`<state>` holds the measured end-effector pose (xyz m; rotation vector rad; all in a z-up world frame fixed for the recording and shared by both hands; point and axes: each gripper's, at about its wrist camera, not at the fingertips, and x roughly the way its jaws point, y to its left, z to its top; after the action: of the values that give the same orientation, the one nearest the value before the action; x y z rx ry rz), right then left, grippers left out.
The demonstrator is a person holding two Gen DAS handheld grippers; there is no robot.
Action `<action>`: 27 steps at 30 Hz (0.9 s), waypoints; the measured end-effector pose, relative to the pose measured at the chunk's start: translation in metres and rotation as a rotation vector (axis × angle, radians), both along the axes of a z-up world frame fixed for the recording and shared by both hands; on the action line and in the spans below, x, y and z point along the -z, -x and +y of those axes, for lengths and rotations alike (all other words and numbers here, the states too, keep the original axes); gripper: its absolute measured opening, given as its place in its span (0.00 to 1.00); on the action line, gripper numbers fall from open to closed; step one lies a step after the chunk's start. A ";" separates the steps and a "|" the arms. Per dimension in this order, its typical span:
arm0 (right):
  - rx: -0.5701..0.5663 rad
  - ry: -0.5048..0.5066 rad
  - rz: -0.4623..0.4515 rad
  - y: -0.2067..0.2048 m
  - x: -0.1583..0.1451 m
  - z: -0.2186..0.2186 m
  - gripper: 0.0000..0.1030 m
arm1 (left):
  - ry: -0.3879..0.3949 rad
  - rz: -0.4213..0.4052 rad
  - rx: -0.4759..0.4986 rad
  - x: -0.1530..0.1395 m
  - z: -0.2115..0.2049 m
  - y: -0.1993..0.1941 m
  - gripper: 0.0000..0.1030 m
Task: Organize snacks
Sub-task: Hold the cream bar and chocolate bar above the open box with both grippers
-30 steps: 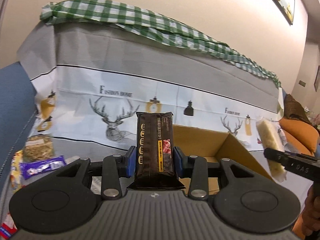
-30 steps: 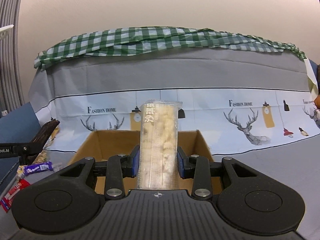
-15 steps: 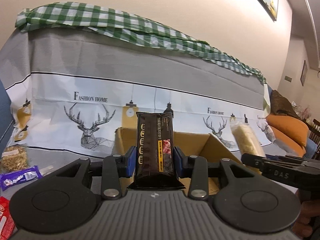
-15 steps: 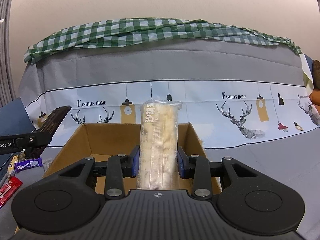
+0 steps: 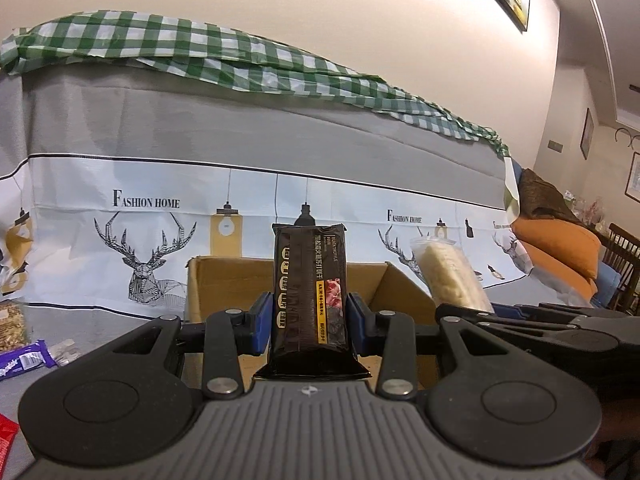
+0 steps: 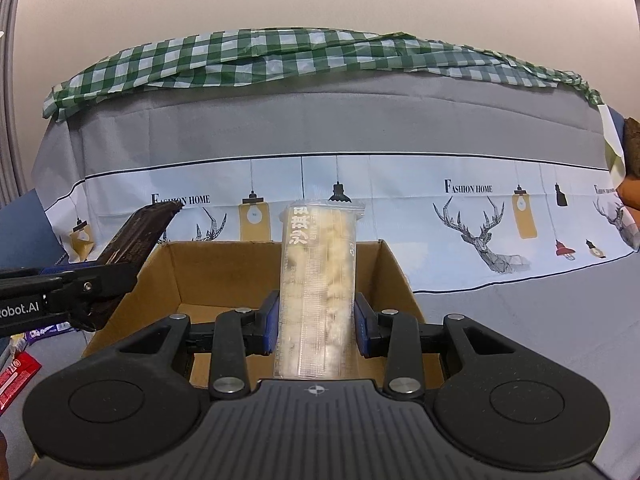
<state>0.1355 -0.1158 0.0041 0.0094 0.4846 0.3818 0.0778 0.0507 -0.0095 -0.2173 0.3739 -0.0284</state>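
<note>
My left gripper (image 5: 310,318) is shut on a dark brown snack pack (image 5: 309,280) that stands upright between its blue pads. My right gripper (image 6: 316,322) is shut on a clear pack of pale puffed snack (image 6: 318,280), also upright. An open cardboard box (image 6: 180,276) sits on the grey cloth just ahead of both grippers; its floor looks bare where it shows. In the left wrist view the box (image 5: 212,280) lies behind the brown pack, and the pale pack (image 5: 448,276) shows at right. In the right wrist view the brown pack (image 6: 138,236) juts in from the left over the box's left wall.
A cloth with deer prints (image 5: 148,256) and a green checked cloth (image 6: 280,52) rise behind the box. Loose snacks lie at left: a purple bar (image 5: 24,360), a red wrapper (image 6: 16,376), a grain pack (image 5: 10,324). Orange cushions (image 5: 560,248) are far right.
The left gripper has swung right with the brown pack, so the box now lies straight ahead and the right gripper is closer. The right gripper has edged nearer the box. Both grips are unchanged.
</note>
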 end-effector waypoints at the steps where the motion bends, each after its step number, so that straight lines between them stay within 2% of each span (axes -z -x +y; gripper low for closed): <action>1: 0.000 0.001 0.001 0.000 0.000 0.000 0.36 | 0.001 0.000 0.002 0.000 -0.001 -0.001 0.42; 27: 0.007 0.020 0.012 -0.002 0.001 0.004 0.36 | 0.018 0.004 0.032 0.000 -0.005 -0.005 0.42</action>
<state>0.1379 -0.1118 0.0035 -0.0057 0.4997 0.3705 0.0832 0.0454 -0.0093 -0.2288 0.3810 -0.0632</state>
